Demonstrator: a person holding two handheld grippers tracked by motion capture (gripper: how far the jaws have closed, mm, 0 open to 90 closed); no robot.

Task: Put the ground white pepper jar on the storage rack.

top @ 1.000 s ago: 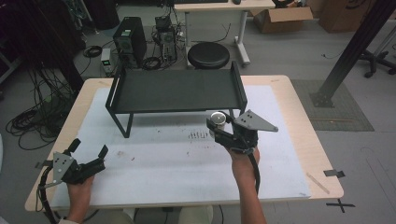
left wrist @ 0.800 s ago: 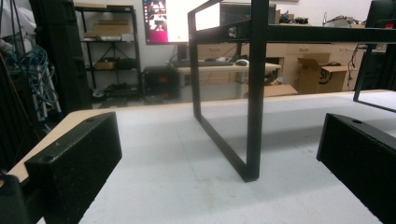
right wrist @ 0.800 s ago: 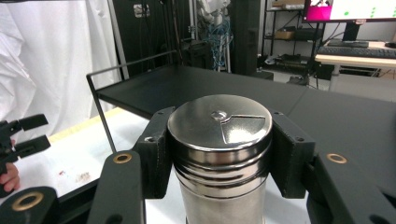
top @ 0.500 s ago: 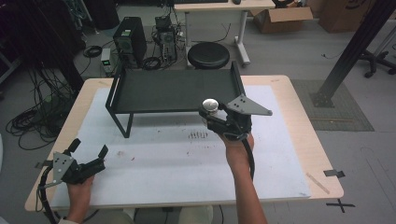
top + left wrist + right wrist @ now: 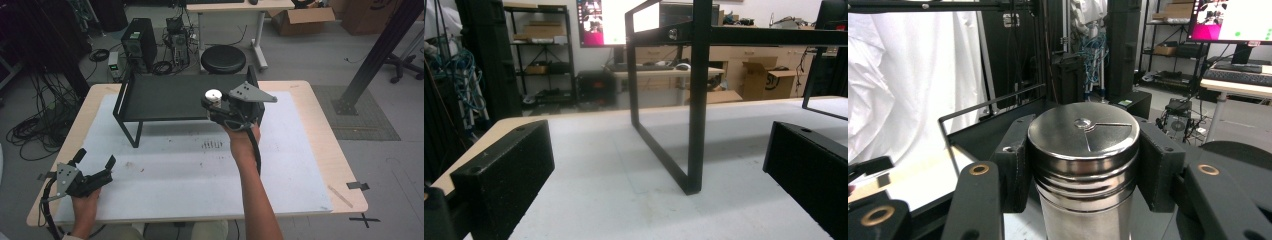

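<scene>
A steel canister (image 5: pixel 214 95) with a flat shaker lid stands upright between the jaws of my right gripper (image 5: pixel 215 103), which is shut on it. It hangs above the right front part of the black rack's shelf (image 5: pixel 170 97). In the right gripper view the canister (image 5: pixel 1083 145) fills the middle, black pads (image 5: pixel 1154 160) press both its sides, and the rack's shelf (image 5: pixel 983 127) lies below. My left gripper (image 5: pixel 95 157) rests low at the table's front left corner, open with nothing in it. In the left gripper view its gripper (image 5: pixel 656 175) faces the rack's leg (image 5: pixel 699 100).
A white mat (image 5: pixel 200 165) covers most of the wooden table (image 5: pixel 325 135). Behind the table are a round black stool (image 5: pixel 223 59), computer towers (image 5: pixel 137 45) and cables on the floor. A dark post's base (image 5: pixel 350 105) stands right of the table.
My right gripper has lifted the canister and carried it away from the person and leftward, from the mat to over the rack's shelf. The left gripper has stayed put.
</scene>
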